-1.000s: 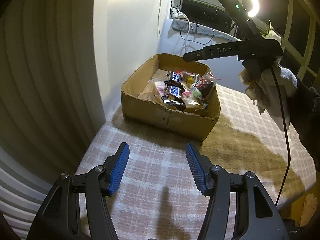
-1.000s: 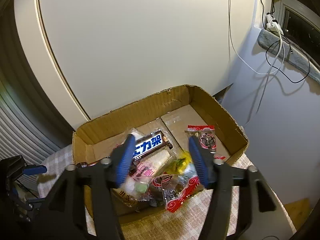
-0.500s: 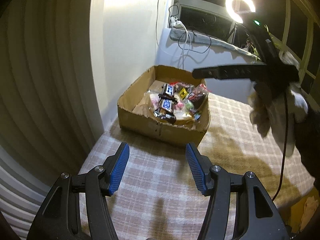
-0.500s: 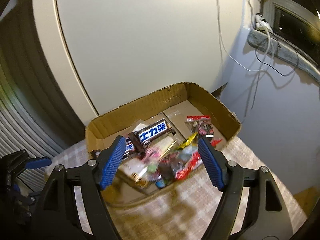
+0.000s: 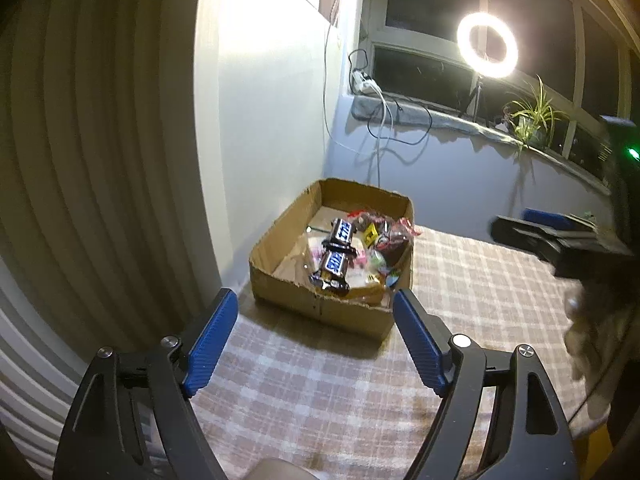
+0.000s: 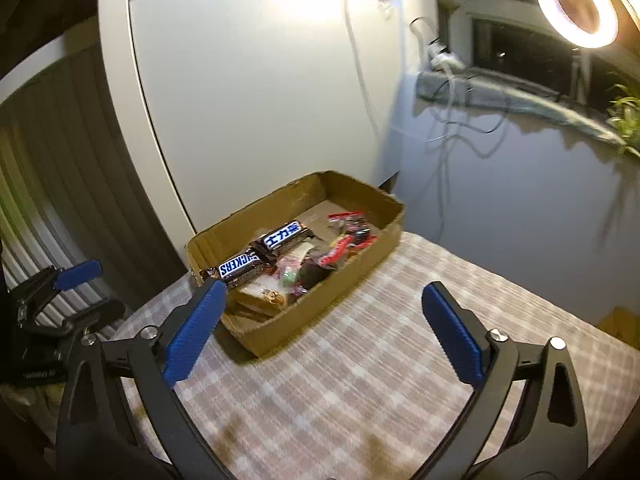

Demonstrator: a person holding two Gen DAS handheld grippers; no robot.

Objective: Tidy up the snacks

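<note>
A shallow cardboard box (image 5: 320,310) (image 6: 320,300) stands on the checked tablecloth against the white wall. It holds a heap of snacks: two Snickers bars (image 5: 338,262) (image 6: 240,266) on top, red and pink wrapped sweets (image 5: 394,236) (image 6: 348,236) beside them. My left gripper (image 5: 316,328) is open and empty, low over the cloth in front of the box. My right gripper (image 6: 324,320) is open and empty, back from the box's near corner. The right gripper also shows at the right edge of the left wrist view (image 5: 560,240).
The checked tablecloth (image 5: 460,280) (image 6: 400,360) covers the table, whose edge runs at the right. A ribbed shutter (image 5: 80,200) stands left. A window sill with cables (image 5: 384,120), a ring light (image 5: 487,46) and a plant (image 5: 532,116) are behind.
Both grippers have drawn back from the box, which now looks smaller and farther. The right gripper has lifted out from over the snacks and opened wider.
</note>
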